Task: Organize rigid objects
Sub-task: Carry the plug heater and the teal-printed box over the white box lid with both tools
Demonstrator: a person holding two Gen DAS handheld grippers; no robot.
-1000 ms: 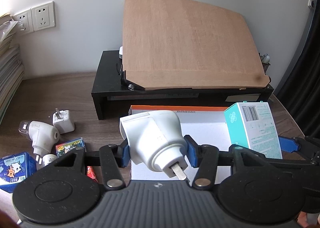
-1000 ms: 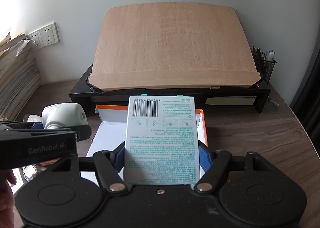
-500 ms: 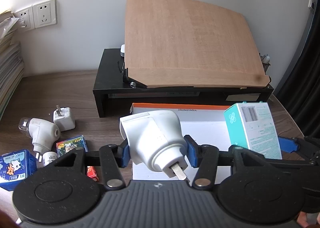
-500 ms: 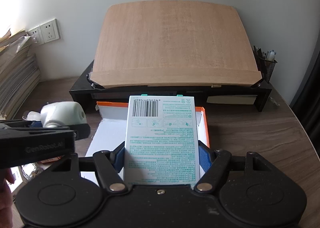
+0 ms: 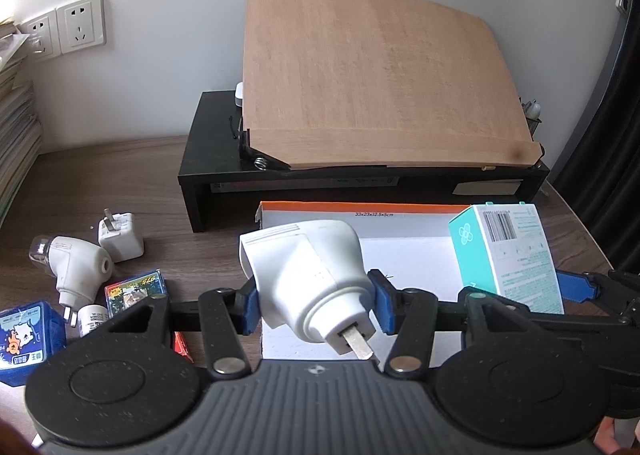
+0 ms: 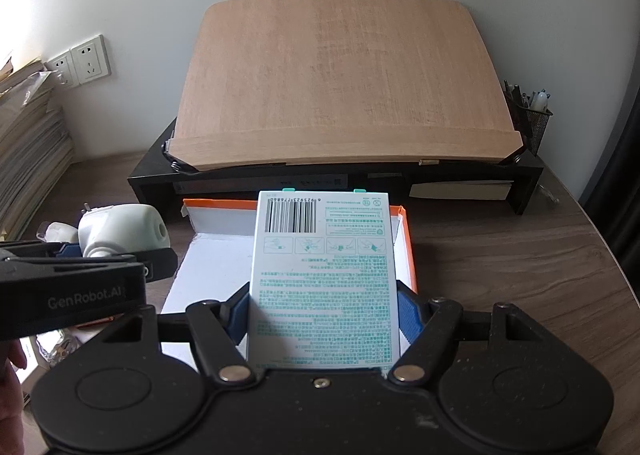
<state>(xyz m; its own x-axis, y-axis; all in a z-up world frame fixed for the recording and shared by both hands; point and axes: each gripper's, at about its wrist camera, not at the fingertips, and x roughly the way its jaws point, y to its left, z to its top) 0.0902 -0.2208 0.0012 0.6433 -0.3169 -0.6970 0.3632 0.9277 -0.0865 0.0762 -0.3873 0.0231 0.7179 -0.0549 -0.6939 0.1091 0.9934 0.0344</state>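
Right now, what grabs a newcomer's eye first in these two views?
The left gripper is clamped on a chunky white plug-in device with a metal prong, and the right gripper holds a white-and-teal printed carton with a barcode. Both hang above the shallow white box with an orange rim. Behind it, a big slanted wooden board fills the black desk riser.

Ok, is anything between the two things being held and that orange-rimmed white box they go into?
Nothing visible. The white plug-in device in the left gripper and the teal-printed carton in the right gripper both hang over the bare white floor of the orange-rimmed box.
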